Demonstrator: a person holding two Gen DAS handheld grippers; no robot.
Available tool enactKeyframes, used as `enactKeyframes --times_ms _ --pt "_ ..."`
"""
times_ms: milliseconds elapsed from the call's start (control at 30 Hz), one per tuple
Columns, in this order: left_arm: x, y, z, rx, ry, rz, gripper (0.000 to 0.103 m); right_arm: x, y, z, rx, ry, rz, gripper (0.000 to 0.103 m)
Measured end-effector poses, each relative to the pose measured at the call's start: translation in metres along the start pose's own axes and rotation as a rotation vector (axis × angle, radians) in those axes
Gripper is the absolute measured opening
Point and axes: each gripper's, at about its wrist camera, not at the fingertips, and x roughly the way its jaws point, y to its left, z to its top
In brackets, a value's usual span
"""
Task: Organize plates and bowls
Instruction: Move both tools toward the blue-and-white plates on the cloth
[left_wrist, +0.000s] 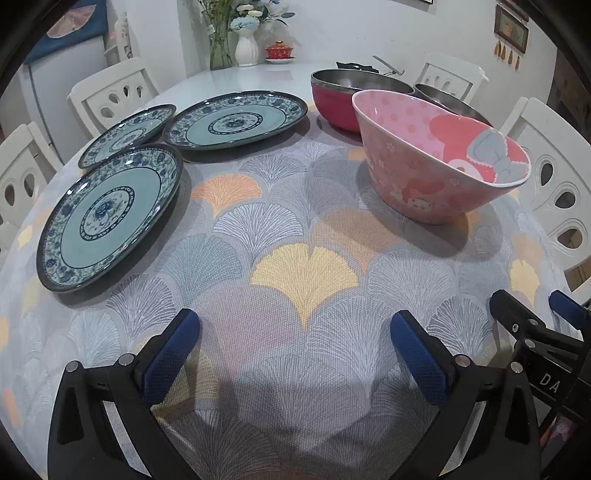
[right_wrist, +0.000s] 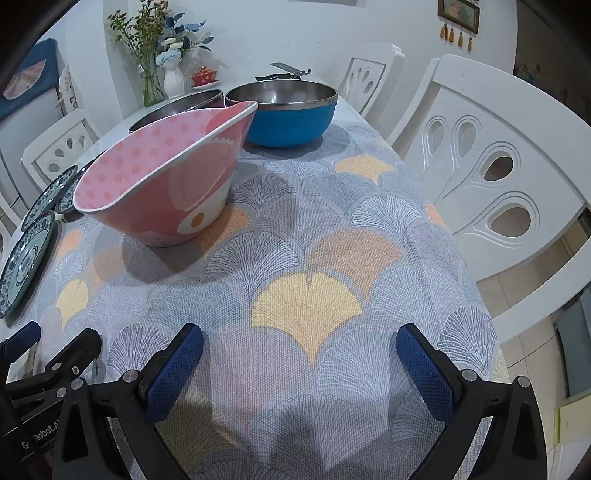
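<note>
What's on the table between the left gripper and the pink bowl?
Only bare patterned tablecloth lies between the left gripper and the pink bowl, seen in the left wrist view.

We see a white wall (right_wrist: 295, 29), white chairs (right_wrist: 491, 166), a framed picture (right_wrist: 458, 13), our leaf-patterned tablecloth (left_wrist: 303, 273), tiled floor (right_wrist: 535, 354).

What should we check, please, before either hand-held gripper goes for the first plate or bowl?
1. Left hand-held gripper open and empty: ok.
2. Right hand-held gripper open and empty: ok.
3. Three patterned plates lie flat on the tablecloth, the nearest plate unobstructed: ok.
4. Plates fully apart from one another: cannot tell; the near rims overlap in view.
5. Pink bowl upright and empty: ok.
6. Red steel bowl and blue steel bowl clear of the pink bowl: cannot tell; it hides part of each.
</note>
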Motion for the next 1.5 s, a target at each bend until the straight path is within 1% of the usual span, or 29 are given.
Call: enactKeyframes --times_ms 67,167,233,300,333,433,500,533,600,667,733,800,833,933,967,1000,1033,1067,1100,1133,1200,1233,1300,1333,1400,1500 --pt "0.000 0.000 0.000 0.004 -0.003 -0.014 0.103 0.000 0.000 0.000 -0.006 0.008 0.001 0.103" --pt "-0.002 0.003 0.001 0.044 0.070 -0.047 0.103 -0.004 0.001 -0.002 -0.018 0.041 0.018 0.103" --pt "-0.008 0.006 0.000 0.072 0.128 -0.070 0.103 -0.005 0.000 -0.003 -0.034 0.107 0.025 0.103" --pt "-0.017 0.006 -0.013 0.092 0.186 -0.078 0.103 -0.015 -0.002 -0.011 -0.049 0.165 0.039 0.103" --pt "-0.022 0.006 -0.019 0.094 0.197 -0.075 0.103 -0.018 -0.004 -0.015 -0.020 0.210 0.039 0.103" --pt "-0.042 0.015 -0.044 0.100 0.237 -0.046 0.102 -0.030 0.002 -0.030 0.002 0.292 0.014 0.103" --pt "-0.057 0.029 -0.057 0.076 0.262 -0.042 0.102 -0.037 0.008 -0.039 0.006 0.333 0.002 0.103" --pt "-0.065 0.036 -0.063 0.047 0.268 -0.033 0.102 -0.042 0.012 -0.044 0.008 0.353 -0.001 0.103" --pt "-0.086 0.055 -0.072 -0.022 0.253 -0.011 0.101 -0.046 0.020 -0.050 0.002 0.407 0.003 0.103" --pt "-0.104 0.072 -0.071 -0.067 0.223 0.016 0.101 -0.056 0.032 -0.055 -0.003 0.435 0.025 0.103" --pt "-0.126 0.091 -0.062 -0.096 0.156 0.056 0.101 -0.073 0.049 -0.056 -0.018 0.419 0.047 0.103" --pt "-0.147 0.106 -0.048 -0.114 0.094 0.091 0.101 -0.100 0.074 -0.058 -0.065 0.345 0.063 0.102" --pt "-0.161 0.118 -0.035 -0.128 0.060 0.099 0.101 -0.120 0.090 -0.051 -0.103 0.279 0.062 0.102" --pt "-0.191 0.142 -0.009 -0.154 -0.048 0.103 0.102 -0.186 0.129 -0.024 -0.178 0.012 0.044 0.103" --pt "-0.196 0.147 -0.003 -0.154 -0.073 0.102 0.102 -0.195 0.131 -0.003 -0.184 -0.051 0.040 0.103" --pt "-0.202 0.156 0.000 -0.153 -0.092 0.094 0.102 -0.206 0.141 0.009 -0.190 -0.122 0.026 0.103" --pt "-0.199 0.163 0.010 -0.155 -0.074 0.081 0.102 -0.223 0.154 0.014 -0.192 -0.190 -0.002 0.103" --pt "-0.197 0.170 0.007 -0.167 -0.052 0.071 0.102 -0.231 0.167 0.016 -0.195 -0.230 -0.025 0.103" --pt "-0.192 0.183 0.003 -0.194 -0.036 0.070 0.102 -0.233 0.180 0.025 -0.209 -0.246 -0.040 0.103" --pt "-0.183 0.184 0.004 -0.205 -0.028 0.078 0.102 -0.231 0.194 0.026 -0.226 -0.215 -0.039 0.103" --pt "-0.177 0.201 0.000 -0.213 -0.025 0.087 0.102 -0.220 0.209 0.028 -0.231 -0.137 0.001 0.103" --pt "-0.174 0.210 0.002 -0.203 -0.034 0.091 0.102 -0.212 0.219 0.028 -0.216 -0.105 0.022 0.103" --pt "-0.172 0.226 0.006 -0.184 -0.058 0.102 0.102 -0.204 0.217 0.020 -0.197 -0.078 0.033 0.103" --pt "-0.172 0.235 0.009 -0.178 -0.072 0.103 0.102 -0.197 0.224 0.022 -0.195 -0.057 0.029 0.103" --pt "-0.169 0.250 0.015 -0.167 -0.086 0.105 0.102 -0.189 0.235 0.019 -0.183 -0.046 0.020 0.103" --pt "-0.158 0.272 0.021 -0.150 -0.087 0.106 0.102 -0.178 0.253 0.021 -0.151 -0.036 0.036 0.103"
